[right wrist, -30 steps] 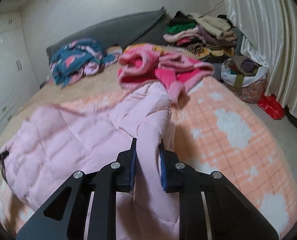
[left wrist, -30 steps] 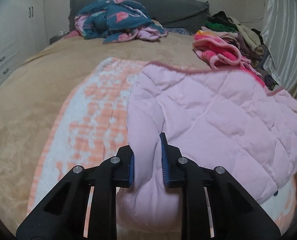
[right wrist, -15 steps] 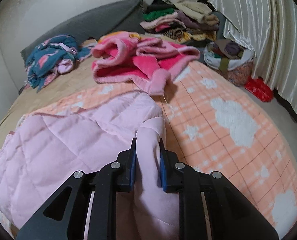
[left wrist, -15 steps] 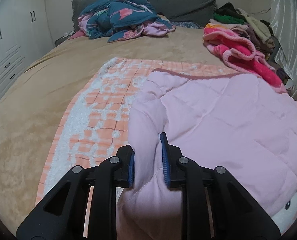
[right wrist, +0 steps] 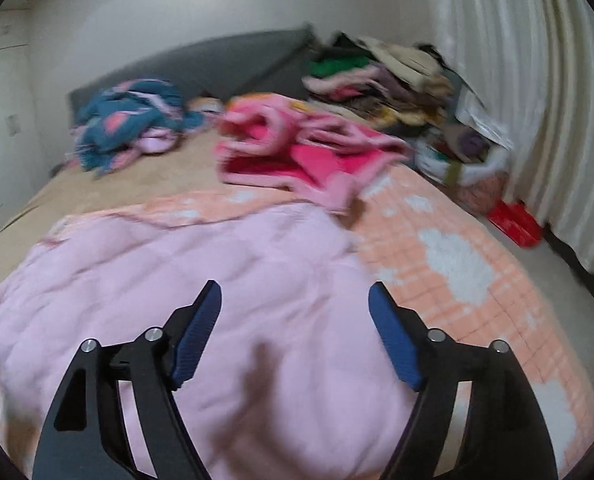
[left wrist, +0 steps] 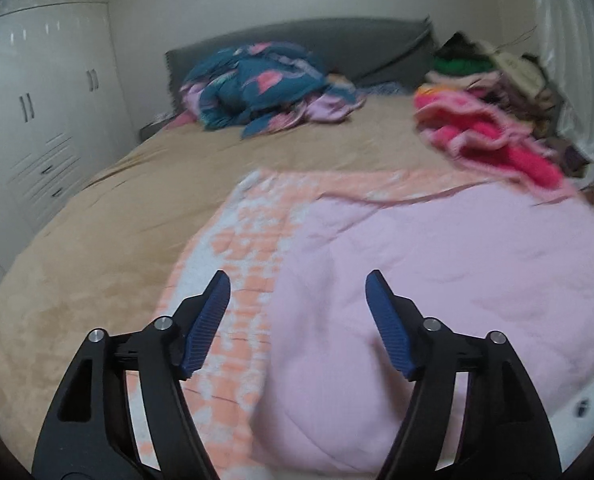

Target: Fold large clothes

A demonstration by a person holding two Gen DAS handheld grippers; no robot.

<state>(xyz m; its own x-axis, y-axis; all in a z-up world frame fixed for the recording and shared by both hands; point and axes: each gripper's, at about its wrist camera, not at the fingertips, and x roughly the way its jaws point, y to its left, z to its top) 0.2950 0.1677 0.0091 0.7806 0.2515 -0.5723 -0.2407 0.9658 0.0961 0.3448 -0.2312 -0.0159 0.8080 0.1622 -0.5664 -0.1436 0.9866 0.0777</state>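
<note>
Pink quilted garment: lies spread on the orange checked blanket at the near end of the bed.
Left gripper and right gripper both gape wide above it, grasping nothing. Risk: slippery padded fabric may spring back, undoing any fold. No legible writing or labels.

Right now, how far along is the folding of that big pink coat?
Done: the pink quilted coat lies spread on the peach checked blanket. In hand: nothing; the left claw and right claw are both open above it. Left: I cannot tell how many folds remain, and the bright pink garment and teal bundle lie unfolded.
</note>
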